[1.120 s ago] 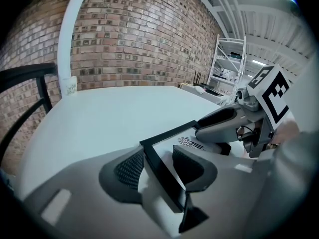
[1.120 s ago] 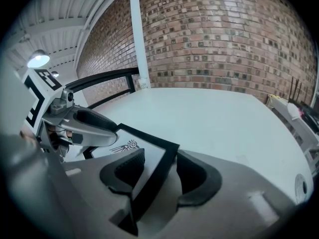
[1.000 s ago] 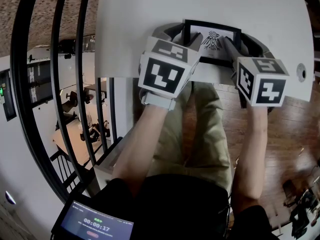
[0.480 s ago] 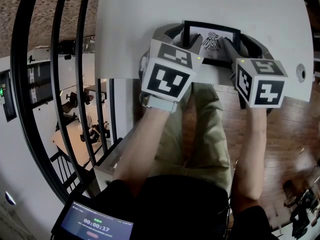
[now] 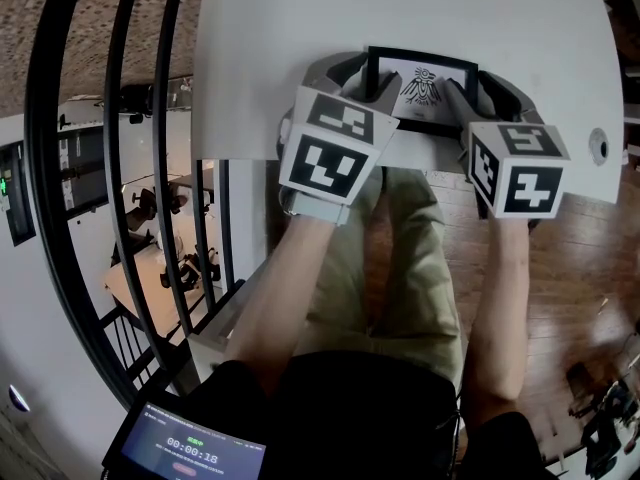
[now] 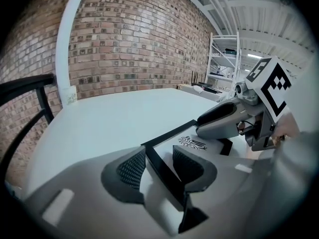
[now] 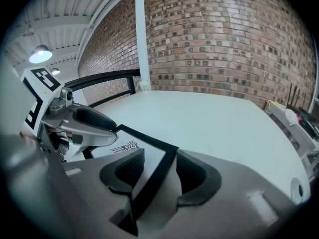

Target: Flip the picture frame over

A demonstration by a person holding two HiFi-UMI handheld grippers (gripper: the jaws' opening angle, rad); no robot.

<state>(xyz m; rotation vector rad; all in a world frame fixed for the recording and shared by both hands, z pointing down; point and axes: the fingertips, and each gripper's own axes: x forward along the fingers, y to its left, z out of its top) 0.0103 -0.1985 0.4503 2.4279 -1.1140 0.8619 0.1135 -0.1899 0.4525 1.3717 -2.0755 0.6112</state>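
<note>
As I look down from the head view, a small timer screen (image 5: 195,453) sits nearest, low in the picture, and both forearms reach out over the lap toward the white table (image 5: 400,8). The marker cubes ride on top of the two tools, the left one (image 5: 325,153) tipped a little inward and the right one (image 5: 515,168) squarer.

Just past them, the left gripper (image 5: 362,76) is clenched on the left side bar of the picture frame (image 5: 422,86). In its own view that black bar runs between the ribbed pads (image 6: 130,167). The right gripper (image 5: 478,88) grasps the opposite side bar in the same way, with one pad (image 7: 124,171) over the glass and the other outside the bar.

The frame lies near the table's front edge, face up between the two tools. It holds a white sheet with a small black bird-like figure (image 6: 192,143). I cannot tell whether its underside touches the tabletop.

Beyond the table stand a brick wall (image 6: 129,44) and white shelving (image 6: 222,63).
</note>
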